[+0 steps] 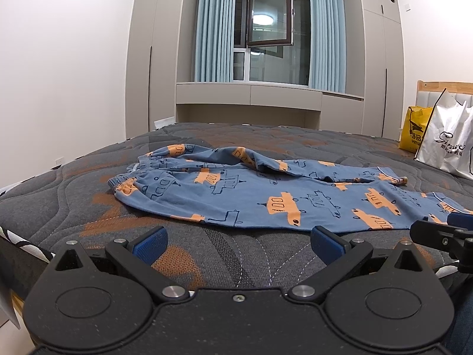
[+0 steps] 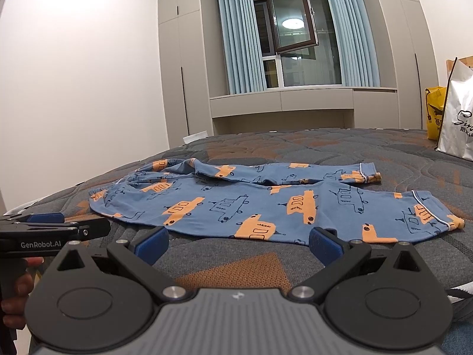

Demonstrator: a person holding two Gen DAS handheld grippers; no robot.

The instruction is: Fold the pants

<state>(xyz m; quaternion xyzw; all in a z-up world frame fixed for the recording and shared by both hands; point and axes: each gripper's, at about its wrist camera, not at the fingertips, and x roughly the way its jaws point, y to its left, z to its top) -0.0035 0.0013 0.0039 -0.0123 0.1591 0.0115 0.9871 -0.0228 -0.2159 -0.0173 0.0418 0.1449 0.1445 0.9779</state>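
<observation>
Blue knit pants (image 1: 251,195) printed with orange cars and dark outlined trucks, soft and lightly wrinkled, spread flat on the bed (image 1: 88,183); long axis running left to right across both views, elastic gathered waistband at the left, cuffs with thin white piping at the right. Far leg rumpled and partly twisted over near the crotch, near leg lying smoother. Quilted mattress cover beneath in grey and charcoal with rust-orange patches, stitched in wavy lines. Left gripper (image 1: 236,244) low at the near bed edge, level, aimed across the pants toward the window (image 1: 270,14); black linkage arms, blue textured pads on the fingers (image 1: 152,241), spread wide, holding nothing, tips just short of the near hem. Right gripper (image 2: 238,244) posed likewise, beside it to the right, fingers (image 2: 325,244) equally wide apart and empty, tips touching or just short of the near leg's edge, cannot tell which. Each gripper visible side-on in the other's view. Crinkly white bag (image 1: 446,139) and yellow bag (image 1: 414,130) standing at the far right of the bed, well apart from the pants. Pale blue pleated curtains (image 1: 212,26) flanking the window.
</observation>
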